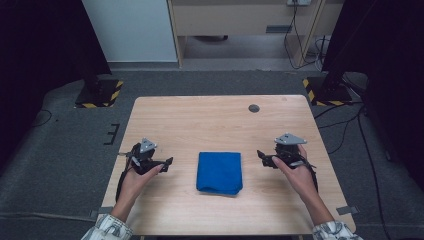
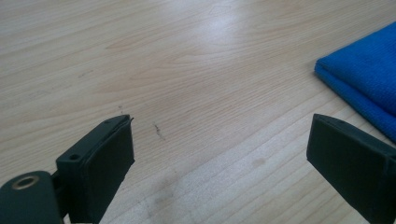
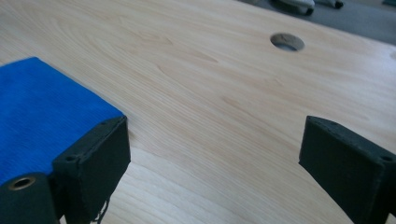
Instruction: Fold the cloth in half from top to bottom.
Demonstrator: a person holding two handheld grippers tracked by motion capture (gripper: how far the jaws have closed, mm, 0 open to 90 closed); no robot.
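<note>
A folded blue cloth point(image 1: 219, 172) lies flat near the middle of the wooden table point(image 1: 215, 120). My left gripper point(image 1: 169, 163) sits to the cloth's left, apart from it, jaws pointing toward it. In the left gripper view the jaws stand wide apart over bare wood, my left gripper point(image 2: 219, 158) open, and the cloth point(image 2: 364, 79) lies off to the upper right. My right gripper point(image 1: 261, 156) is on the cloth's right side, also apart from it. Its own view has my right gripper point(image 3: 212, 154) open with nothing between the pads, the cloth point(image 3: 42, 112) lying at left.
A round cable hole point(image 1: 254, 108) sits near the table's far edge, also seen as the hole point(image 3: 286, 41) in the right gripper view. Stand bases with yellow-black tape point(image 1: 100, 93) rest on the carpet beyond the far corners. Cables trail on the floor at right.
</note>
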